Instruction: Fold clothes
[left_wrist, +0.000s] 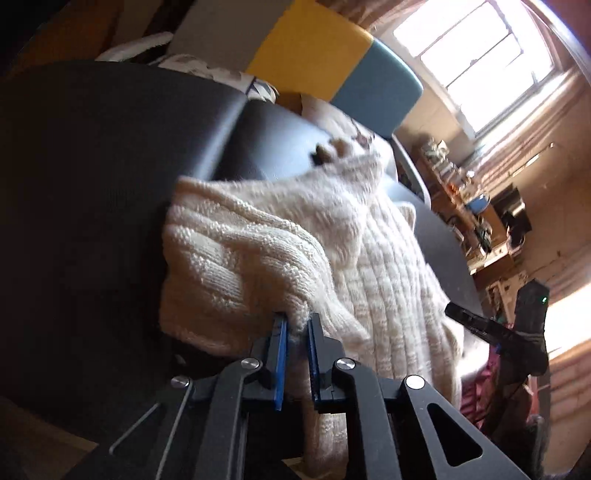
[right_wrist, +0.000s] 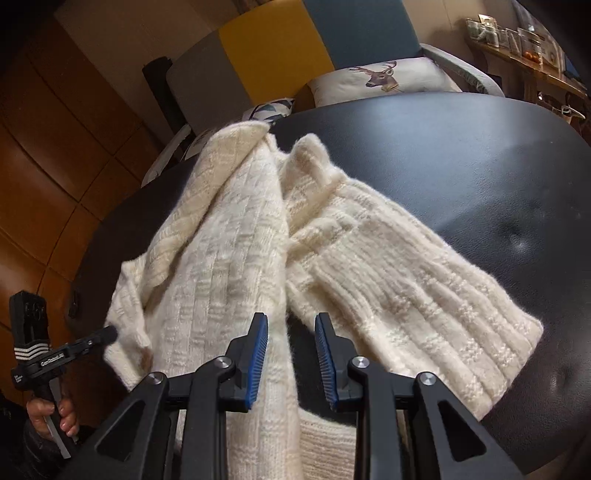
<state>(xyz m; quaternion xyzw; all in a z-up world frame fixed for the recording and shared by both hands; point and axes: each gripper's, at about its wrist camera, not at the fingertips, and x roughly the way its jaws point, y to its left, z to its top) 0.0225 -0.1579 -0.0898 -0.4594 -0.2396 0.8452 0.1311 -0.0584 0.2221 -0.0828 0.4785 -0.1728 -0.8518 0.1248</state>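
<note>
1. My left gripper (left_wrist: 297, 328) is matte black, with two slim blue pads (left_wrist: 281, 354) on its fingers.
2. Round silver screw heads sit at its linkage joints; thin grey wire rods run off toward seven o'clock.
3. My right gripper (right_wrist: 291, 328) matches it: black arms, ribbed blue pads (right_wrist: 258, 354), silver pivot screws, triangular cut-outs.
4. My hand (right_wrist: 51, 415) wraps a black handle bearing white stripes and small white lettering.
</note>
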